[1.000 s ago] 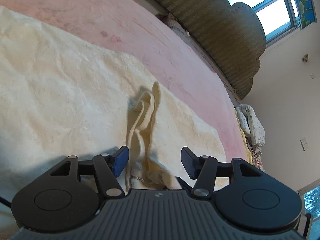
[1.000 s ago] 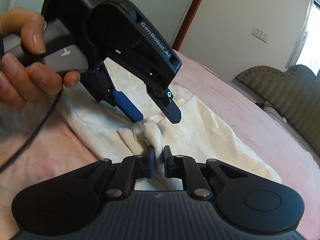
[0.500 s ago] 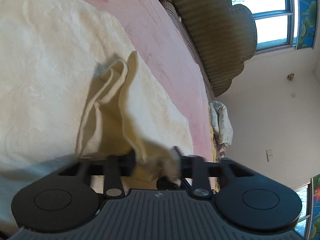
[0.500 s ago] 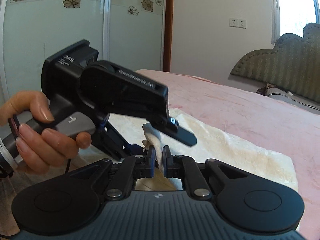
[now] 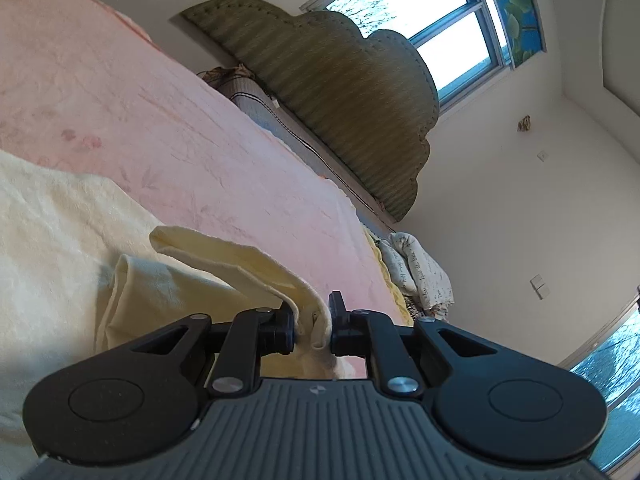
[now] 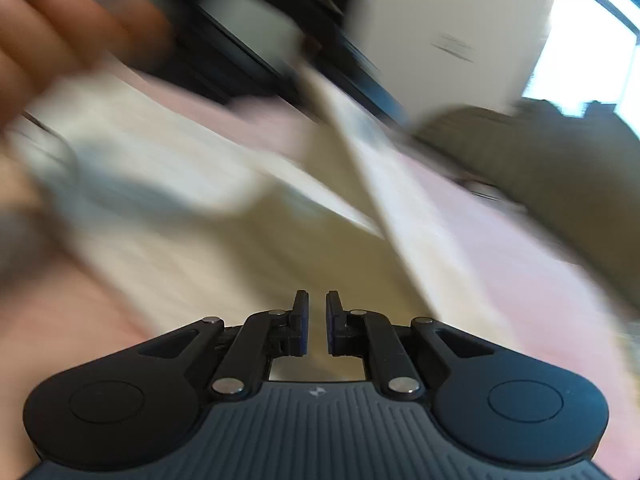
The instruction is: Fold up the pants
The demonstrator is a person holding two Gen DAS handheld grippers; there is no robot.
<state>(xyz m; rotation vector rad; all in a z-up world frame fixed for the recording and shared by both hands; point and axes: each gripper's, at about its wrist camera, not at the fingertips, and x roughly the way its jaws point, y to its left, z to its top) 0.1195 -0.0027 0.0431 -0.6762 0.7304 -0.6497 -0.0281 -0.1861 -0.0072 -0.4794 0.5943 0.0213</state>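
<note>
The cream pants (image 5: 52, 240) lie spread on the pink bed. My left gripper (image 5: 313, 322) is shut on a bunched edge of the pants and holds it lifted, so a strip of cloth (image 5: 224, 260) runs up from the bed into the jaws. In the right wrist view everything is motion-blurred. My right gripper (image 6: 313, 320) has its jaws nearly closed with a narrow gap; no cloth shows clearly between them. A taut strip of pants (image 6: 360, 168) stretches up across that view toward the blurred left gripper.
The pink bedspread (image 5: 160, 120) extends to a green scalloped headboard (image 5: 340, 92) under a window. A patterned pillow (image 5: 420, 276) lies past the bed's far edge. A hand (image 6: 52, 28) shows blurred at upper left in the right wrist view.
My left gripper closed on the bunched pants edge and lifted it off the bed. My right gripper swung fast, and the cloth it pinched earlier no longer shows between its jaws.
</note>
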